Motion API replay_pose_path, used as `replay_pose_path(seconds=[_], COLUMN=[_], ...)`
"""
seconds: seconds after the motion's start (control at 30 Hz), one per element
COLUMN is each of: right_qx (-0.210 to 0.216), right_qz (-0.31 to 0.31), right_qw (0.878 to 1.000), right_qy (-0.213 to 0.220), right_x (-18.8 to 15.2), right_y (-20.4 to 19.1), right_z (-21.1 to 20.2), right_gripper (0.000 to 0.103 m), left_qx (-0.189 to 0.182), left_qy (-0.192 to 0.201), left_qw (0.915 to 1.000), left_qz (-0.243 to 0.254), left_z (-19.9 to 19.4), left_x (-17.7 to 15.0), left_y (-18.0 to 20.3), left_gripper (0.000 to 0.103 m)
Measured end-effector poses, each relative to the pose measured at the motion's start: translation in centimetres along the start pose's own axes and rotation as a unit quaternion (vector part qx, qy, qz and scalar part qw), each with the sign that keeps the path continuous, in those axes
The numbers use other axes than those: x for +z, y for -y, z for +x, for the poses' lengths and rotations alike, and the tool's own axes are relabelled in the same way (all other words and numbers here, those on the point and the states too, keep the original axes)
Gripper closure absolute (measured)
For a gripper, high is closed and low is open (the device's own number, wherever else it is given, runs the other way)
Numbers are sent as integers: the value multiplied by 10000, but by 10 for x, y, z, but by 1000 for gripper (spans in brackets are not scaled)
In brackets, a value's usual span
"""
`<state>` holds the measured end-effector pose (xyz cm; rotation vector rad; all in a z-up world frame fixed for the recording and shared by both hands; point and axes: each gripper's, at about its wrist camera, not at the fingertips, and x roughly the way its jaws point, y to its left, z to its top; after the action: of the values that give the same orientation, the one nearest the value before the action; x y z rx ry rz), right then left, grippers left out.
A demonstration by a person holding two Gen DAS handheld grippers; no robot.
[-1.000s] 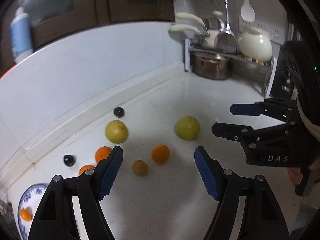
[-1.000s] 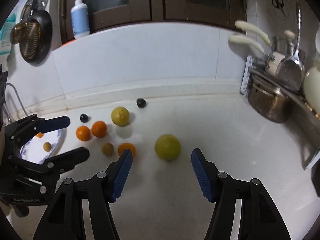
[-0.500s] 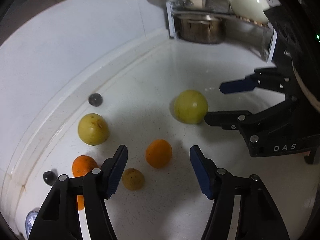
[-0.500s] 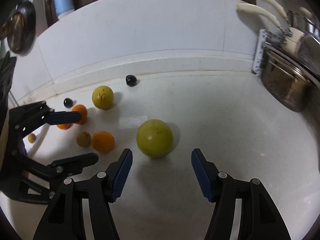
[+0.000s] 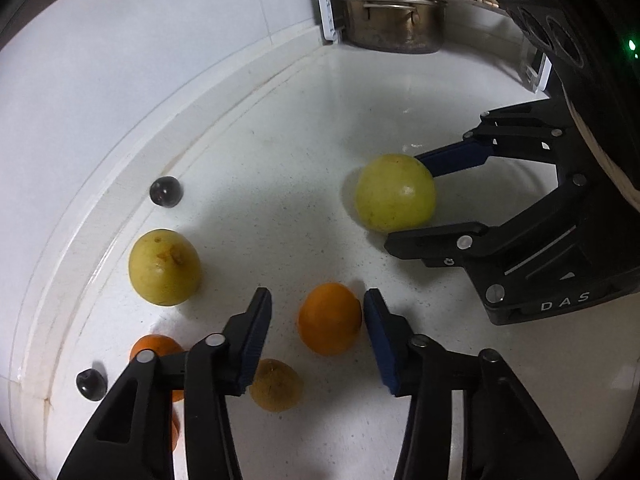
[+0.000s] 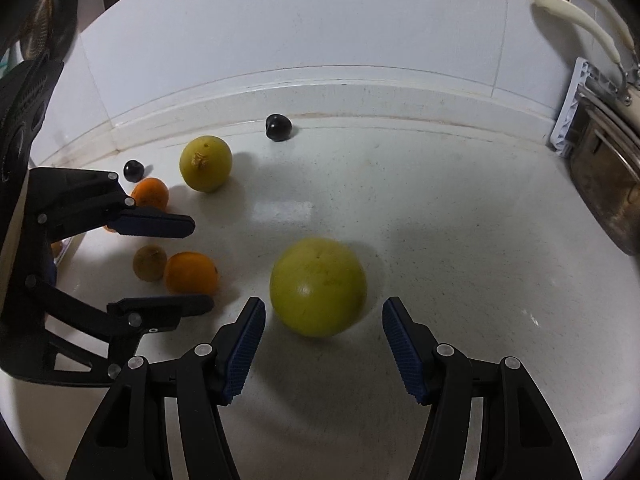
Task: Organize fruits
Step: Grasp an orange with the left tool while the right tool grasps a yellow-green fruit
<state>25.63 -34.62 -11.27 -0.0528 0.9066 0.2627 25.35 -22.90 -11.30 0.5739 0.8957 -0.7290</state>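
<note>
L gripper [image 5: 316,320] hides part of orange [image 5: 154,350]; plate unclear.

The only readable lettering is "DAS", in pale capitals on the black body of the right gripper [image 5: 436,200] as seen from the left wrist view; it sits on the gripper's lower housing, well behind the blue pads; beside it are pale line and triangle marks, no letters; nothing else carries legible text.

White speckled counter [image 6: 460,240] meets a white tiled wall [image 6: 280,12].
</note>
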Motion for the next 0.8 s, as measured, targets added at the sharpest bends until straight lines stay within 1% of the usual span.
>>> replay_pose_path(seconds=[0.1,0.13,0.17,0.27,0.33,0.5,0.57,0.67,0.8], right_qx=[32,42,39,86,75,56,71,31,86], right_qz=[30,33,23,56,31,111,200,207,200], right_qw=[10000,10000,10000,9999,10000,9998,9997,9994,9992], right_qy=[-4,2,4,13,40,123,150,271,349], right_x=[1,0,0,-1,-1,-4,-4,-2,-1], right_y=[1,1,1,2,0,-1,0,-4,-13], right_z=[3,4,5,8,8,8,7,0,-10], right_gripper=[42,43,46,50,53,53,53,53,53], left_qx=[-150,-167,-174,-224,-181,-33,-3,73,141], left_qy=[-57,-54,-55,-50,-1,219,299,465,615], left_qw=[9998,9998,9997,9995,9992,9974,9965,9950,9923], left_qz=[-102,-126,-142,-226,-357,-692,-784,-885,-1062], left_z=[2,2,2,0,-4,-18,-26,-37,-49], left_x=[1,1,1,-1,-1,-4,-10,-17,-22], left_y=[-1,-1,-1,-3,-4,-8,-10,-11,-13], left_gripper=[71,72,72,72,72,72,72,72,72])
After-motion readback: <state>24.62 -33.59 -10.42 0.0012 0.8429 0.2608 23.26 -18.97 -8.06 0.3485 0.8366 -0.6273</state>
